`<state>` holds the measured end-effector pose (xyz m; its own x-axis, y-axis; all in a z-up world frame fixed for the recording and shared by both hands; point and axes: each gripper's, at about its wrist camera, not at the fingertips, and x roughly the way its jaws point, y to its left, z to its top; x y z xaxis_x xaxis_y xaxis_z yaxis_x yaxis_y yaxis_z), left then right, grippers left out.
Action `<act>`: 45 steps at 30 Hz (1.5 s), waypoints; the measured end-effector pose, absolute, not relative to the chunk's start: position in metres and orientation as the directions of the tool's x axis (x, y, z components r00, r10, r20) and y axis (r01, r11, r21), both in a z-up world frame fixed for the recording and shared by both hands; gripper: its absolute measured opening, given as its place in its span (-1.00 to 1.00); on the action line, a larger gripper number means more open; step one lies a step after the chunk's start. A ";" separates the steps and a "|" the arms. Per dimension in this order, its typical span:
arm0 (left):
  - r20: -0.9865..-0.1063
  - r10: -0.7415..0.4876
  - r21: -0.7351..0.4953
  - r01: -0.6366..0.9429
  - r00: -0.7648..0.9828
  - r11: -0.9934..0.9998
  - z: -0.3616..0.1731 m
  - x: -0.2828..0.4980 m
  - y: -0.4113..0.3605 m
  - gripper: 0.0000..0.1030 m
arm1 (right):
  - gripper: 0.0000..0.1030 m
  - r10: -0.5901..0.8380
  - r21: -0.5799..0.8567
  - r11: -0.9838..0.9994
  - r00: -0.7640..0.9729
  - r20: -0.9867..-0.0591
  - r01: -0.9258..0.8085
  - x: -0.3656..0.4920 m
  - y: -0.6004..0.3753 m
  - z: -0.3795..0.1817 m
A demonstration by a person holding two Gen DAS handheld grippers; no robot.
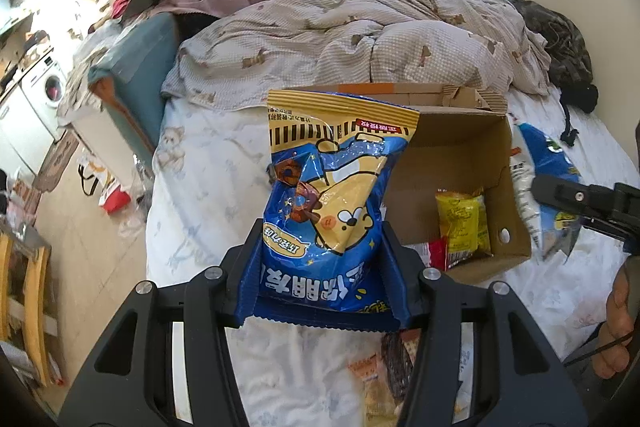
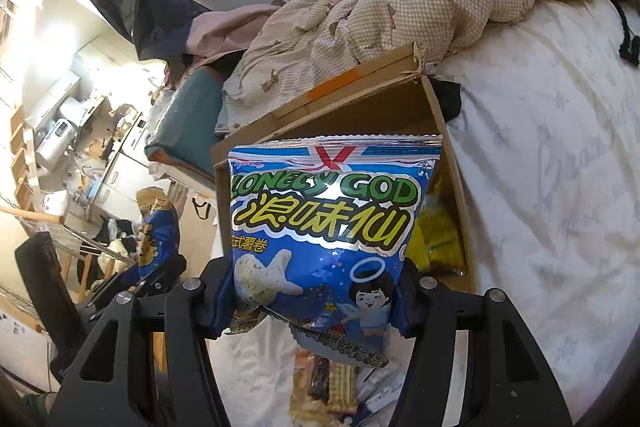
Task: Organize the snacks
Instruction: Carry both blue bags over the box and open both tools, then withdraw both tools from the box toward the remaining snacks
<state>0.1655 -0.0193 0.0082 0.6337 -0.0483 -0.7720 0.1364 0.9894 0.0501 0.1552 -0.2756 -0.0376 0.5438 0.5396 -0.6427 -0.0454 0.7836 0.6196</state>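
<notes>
The black left gripper [image 1: 324,263] is tilting down over the white bed sheet [image 1: 200,195], its jaws partly closed and pinching the lower end of a puffy blue-and-yellow snack bag with a cartoon bear [image 1: 332,187], which is standing up just in front of the open brown cardboard box [image 1: 460,155]. The black right gripper [image 2: 316,291] is angling down likewise, clamping a shiny blue-and-white "Lonely God" snack bag [image 2: 328,227] by its lower sides right before the box. A yellow packet [image 1: 462,223] is lying inside the box, seemingly beside a red-and-white wrapper [image 1: 438,253].
</notes>
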 end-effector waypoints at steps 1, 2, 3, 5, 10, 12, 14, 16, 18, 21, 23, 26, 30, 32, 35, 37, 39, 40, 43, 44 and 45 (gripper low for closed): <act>-0.771 -0.047 0.054 0.139 0.635 0.989 0.008 0.168 -0.021 -0.05 | 0.20 0.534 0.616 0.787 0.544 -0.647 -0.041 0.159 -0.276 -0.039; -0.769 -0.043 0.064 0.144 0.638 0.988 0.007 0.173 -0.024 -0.05 | 0.20 0.531 0.613 0.789 0.543 -0.651 -0.036 0.163 -0.277 -0.041; -0.768 -0.041 0.069 0.147 0.639 0.987 0.006 0.177 -0.027 -0.05 | 0.20 0.529 0.613 0.789 0.542 -0.653 -0.032 0.166 -0.278 -0.041; -0.770 -0.044 0.071 0.154 0.636 0.985 0.004 0.184 -0.031 -0.05 | 0.20 0.525 0.613 0.789 0.543 -0.655 -0.023 0.172 -0.279 -0.044; -0.781 -0.059 0.065 0.175 0.622 0.982 -0.012 0.198 -0.041 -0.05 | 0.20 0.506 0.596 0.803 0.537 -0.675 -0.008 0.183 -0.279 -0.053; -0.780 -0.063 0.062 0.177 0.622 0.982 -0.020 0.202 -0.042 -0.05 | 0.20 0.498 0.589 0.808 0.532 -0.685 0.001 0.187 -0.278 -0.058; -0.784 -0.064 0.057 0.173 0.617 0.983 -0.027 0.206 -0.042 -0.05 | 0.20 0.494 0.586 0.811 0.528 -0.691 0.009 0.193 -0.279 -0.062; -0.792 -0.071 0.040 0.168 0.606 0.985 -0.031 0.211 -0.039 -0.05 | 0.21 0.489 0.583 0.812 0.523 -0.698 0.018 0.195 -0.278 -0.066; -0.796 -0.068 0.037 0.161 0.601 0.986 -0.035 0.215 -0.037 -0.05 | 0.23 0.489 0.583 0.812 0.518 -0.702 0.023 0.197 -0.277 -0.069; -0.796 -0.063 0.032 0.146 0.602 0.989 -0.036 0.219 -0.033 -0.05 | 0.24 0.485 0.577 0.817 0.523 -0.702 0.017 0.197 -0.272 -0.070; -0.797 -0.068 0.017 0.135 0.600 0.991 -0.037 0.221 -0.031 -0.05 | 0.24 0.471 0.556 0.831 0.531 -0.704 -0.001 0.196 -0.268 -0.069; -0.797 -0.086 -0.001 0.140 0.597 0.990 -0.037 0.222 -0.032 -0.05 | 0.24 0.467 0.544 0.839 0.533 -0.705 -0.017 0.194 -0.265 -0.069; -0.790 -0.090 0.009 0.158 0.606 0.987 -0.035 0.220 -0.037 -0.03 | 0.25 0.462 0.544 0.839 0.536 -0.707 -0.007 0.194 -0.266 -0.069; -0.788 -0.090 0.014 0.164 0.609 0.986 -0.034 0.219 -0.038 -0.03 | 0.29 0.460 0.548 0.837 0.538 -0.706 0.003 0.194 -0.268 -0.069; -0.795 -0.108 -0.001 0.177 0.597 0.984 -0.035 0.219 -0.038 -0.01 | 0.54 0.455 0.549 0.836 0.545 -0.704 0.011 0.195 -0.270 -0.069; -0.797 -0.122 -0.019 0.178 0.591 0.984 -0.034 0.218 -0.037 0.06 | 0.69 0.449 0.540 0.842 0.563 -0.694 -0.005 0.193 -0.269 -0.066; -0.791 -0.126 -0.029 0.169 0.599 0.985 -0.031 0.217 -0.034 0.44 | 0.73 0.433 0.519 0.855 0.578 -0.692 -0.019 0.192 -0.267 -0.062; -0.786 -0.125 -0.029 0.165 0.605 0.986 -0.030 0.216 -0.034 0.54 | 0.74 0.426 0.510 0.860 0.582 -0.693 -0.022 0.192 -0.267 -0.061; -0.764 -0.122 -0.024 0.161 0.634 0.987 -0.023 0.212 -0.032 0.67 | 0.74 0.412 0.499 0.866 0.577 -0.705 -0.009 0.193 -0.268 -0.060; -0.763 -0.120 -0.021 0.161 0.635 0.987 -0.023 0.212 -0.032 0.67 | 0.74 0.410 0.500 0.866 0.575 -0.707 -0.003 0.194 -0.269 -0.061; -0.762 -0.119 -0.018 0.163 0.636 0.986 -0.022 0.211 -0.032 0.67 | 0.74 0.411 0.502 0.865 0.573 -0.709 0.001 0.194 -0.269 -0.061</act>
